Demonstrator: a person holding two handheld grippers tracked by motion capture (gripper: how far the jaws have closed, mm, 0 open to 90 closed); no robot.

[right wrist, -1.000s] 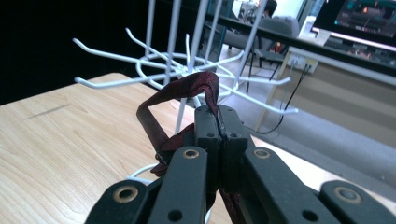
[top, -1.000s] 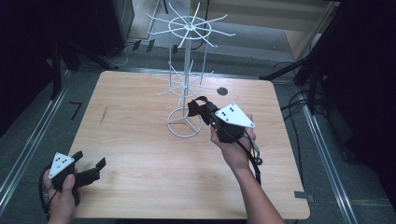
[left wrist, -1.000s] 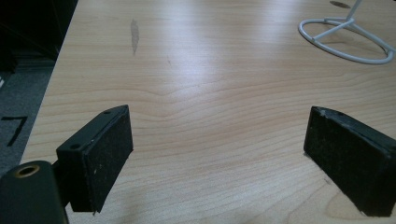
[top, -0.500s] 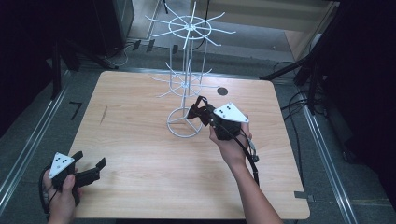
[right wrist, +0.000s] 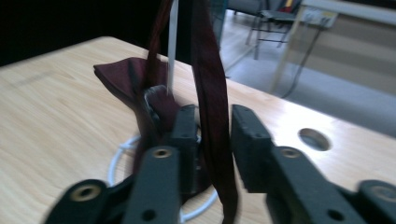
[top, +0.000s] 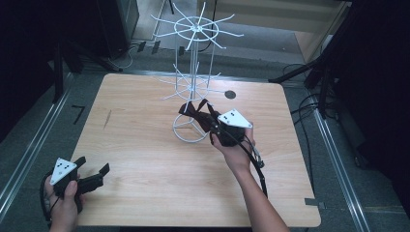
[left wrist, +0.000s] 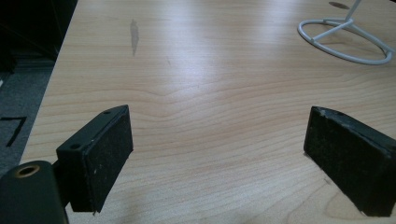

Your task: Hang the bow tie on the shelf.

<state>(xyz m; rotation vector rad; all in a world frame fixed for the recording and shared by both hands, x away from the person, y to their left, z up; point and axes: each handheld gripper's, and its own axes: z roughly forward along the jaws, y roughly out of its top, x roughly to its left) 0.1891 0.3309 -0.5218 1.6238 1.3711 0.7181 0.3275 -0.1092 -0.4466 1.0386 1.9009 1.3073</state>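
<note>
Right tongs [top: 200, 116] beside the white wire rack [top: 193, 72], at mid-surface [top: 145, 159], nearly closed around a dark red strap [right wrist: 212, 116] hanging between the jaws; rack pole just behind. Cloth bundle [right wrist: 135, 79] draped over the base ring. Left tongs [top: 92, 175] spread wide, empty, low at the near left edge. Round hole [top: 230, 94] beyond.

A light wooden table [top: 145, 145] bears a dark streak [top: 107, 119] near its left edge and a round hole [top: 230, 94] at the far right; black cables [top: 309, 104] trail across the grey floor [top: 43, 140].
</note>
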